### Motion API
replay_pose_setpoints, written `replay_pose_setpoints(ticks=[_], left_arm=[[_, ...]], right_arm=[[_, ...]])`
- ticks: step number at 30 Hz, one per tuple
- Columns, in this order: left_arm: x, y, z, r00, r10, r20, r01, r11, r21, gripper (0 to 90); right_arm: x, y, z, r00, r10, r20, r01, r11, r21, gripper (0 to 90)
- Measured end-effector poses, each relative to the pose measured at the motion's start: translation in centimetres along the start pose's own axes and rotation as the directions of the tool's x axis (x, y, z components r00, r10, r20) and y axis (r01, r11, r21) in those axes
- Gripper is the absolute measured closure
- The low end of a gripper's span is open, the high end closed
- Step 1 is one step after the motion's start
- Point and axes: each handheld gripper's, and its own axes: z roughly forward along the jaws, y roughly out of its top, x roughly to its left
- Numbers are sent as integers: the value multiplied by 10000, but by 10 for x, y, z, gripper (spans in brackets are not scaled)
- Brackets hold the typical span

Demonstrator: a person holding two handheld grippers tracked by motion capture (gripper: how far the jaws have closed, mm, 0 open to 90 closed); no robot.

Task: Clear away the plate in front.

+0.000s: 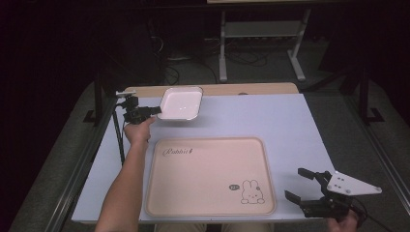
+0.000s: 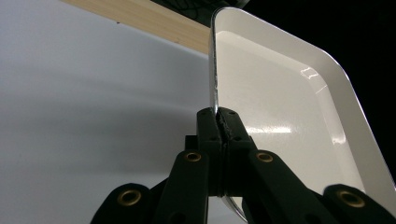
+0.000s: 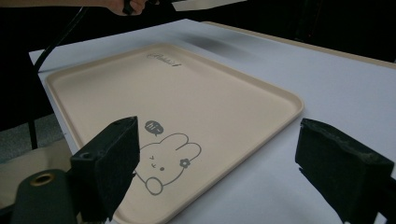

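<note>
Dish (image 1: 180, 104) level, long axis crosswise, left gripper (image 1: 155, 110) clamping rim

A lab: dark room, bare worktable (image 1: 290, 121), floor cables (image 1: 241, 58).

High view: room dim, floor and surroundings near black; table (image 1: 290, 121) evenly lit from above, pale lilac cast. Picture soft, low detail. White dish (image 1: 180, 103) in the left gripper (image 1: 155, 111) close to washed out.

Left gripper view: bright glare streaks on the dish (image 2: 280, 112) just beyond the jaws; a soft grey shadow on the table beside them; jaws dark but sharp.

Right gripper view: beige tray (image 3: 187, 98) ahead of the right gripper (image 3: 224, 158) clear, jaws slightly blurred, far edge hazy.
</note>
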Motion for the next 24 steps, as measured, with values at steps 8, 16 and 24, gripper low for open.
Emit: replay_pose_setpoints(ticks=[8, 16, 24], left_arm=[[-6, 1, -11, 9998, 145, 132, -144, 9999, -65, 890], [-11, -1, -25, 9991, 339, 246, -335, 9993, -172, 890], [-13, -5, -39, 9986, 366, 378, -353, 9988, -330, 890]], right_arm=[[0, 0, 0, 10000, 20, 1, -20, 10000, 1, 130], [0, 0, 0, 10000, 1, -32, -1, 10000, -4, 130], [0, 0, 0, 10000, -7, -36, 7, 10000, 3, 130]])
